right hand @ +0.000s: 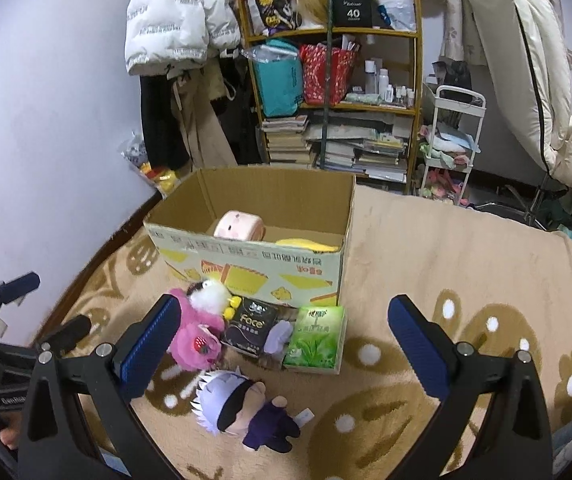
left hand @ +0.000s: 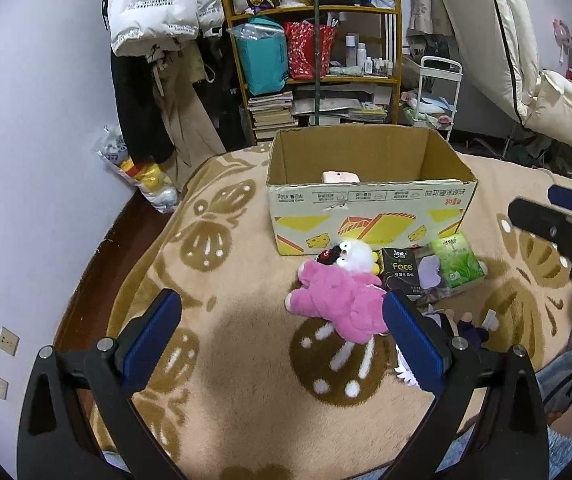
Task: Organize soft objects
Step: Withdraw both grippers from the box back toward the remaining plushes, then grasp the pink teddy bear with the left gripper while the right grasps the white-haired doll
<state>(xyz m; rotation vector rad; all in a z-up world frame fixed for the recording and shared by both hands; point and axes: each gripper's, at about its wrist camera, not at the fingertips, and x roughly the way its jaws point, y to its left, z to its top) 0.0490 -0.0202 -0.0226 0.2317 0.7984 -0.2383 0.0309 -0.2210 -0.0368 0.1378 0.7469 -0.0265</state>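
Both claws are spread wide apart and hold nothing. The left gripper (left hand: 281, 340) hangs low over the blanket (left hand: 245, 360) in the bottom middle of its view. The right gripper (right hand: 281, 344) hangs the same way in its own view.

It looks like the picking-up step is about to start. The soft toys lie on the blanket in front of the cardboard box (right hand: 245, 256), which sits in the middle of the frame. The next move, I think, is to go down over one toy, close on it softly, and lift it over the box wall.

Now count. On the blanket there are three toys: one pink plush (right hand: 197, 344), one white fluffy toy (right hand: 211, 294) touching it, and one doll with white hair (right hand: 241, 404) at the bottom middle. There are two tissue packs: one black (right hand: 251, 326) and one green (right hand: 318, 338), side by side. Inside the box are two things: one pink thing (right hand: 239, 226) and one yellow thing (right hand: 310, 245).
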